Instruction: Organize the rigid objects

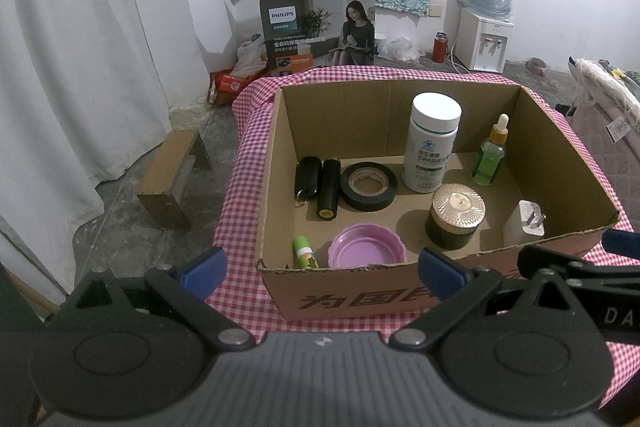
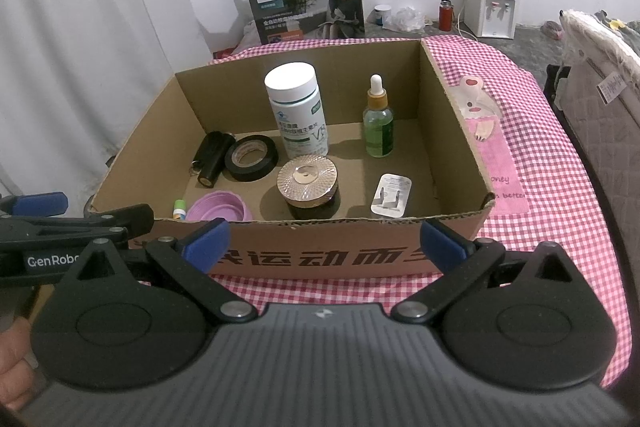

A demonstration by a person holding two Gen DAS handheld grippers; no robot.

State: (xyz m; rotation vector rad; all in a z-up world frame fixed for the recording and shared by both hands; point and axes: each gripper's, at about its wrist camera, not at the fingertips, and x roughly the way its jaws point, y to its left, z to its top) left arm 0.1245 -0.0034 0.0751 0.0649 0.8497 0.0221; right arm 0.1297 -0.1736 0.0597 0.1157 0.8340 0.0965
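Both tongs hover side by side in front of the cardboard box (image 2: 320,259), each spread wide and carrying nothing: the left tongs (image 1: 322,269) and the right tongs (image 2: 324,241). The box sits on the gingham-covered bench (image 2: 540,163).

Nearest inside lie a green glue stick (image 1: 304,253), a purple lid (image 1: 366,247), a gold-lidded jar (image 2: 310,187) and a white charger plug (image 2: 392,195). Behind them are two black cylinders (image 1: 318,183) and a black tape roll (image 1: 368,185), then the white supplement bottle (image 2: 298,111) and the green dropper bottle (image 2: 378,123), both upright.

Everything appears already boxed. For any regrouping, I would descend vertically over one item, clearing the near wall and the tall bottles.
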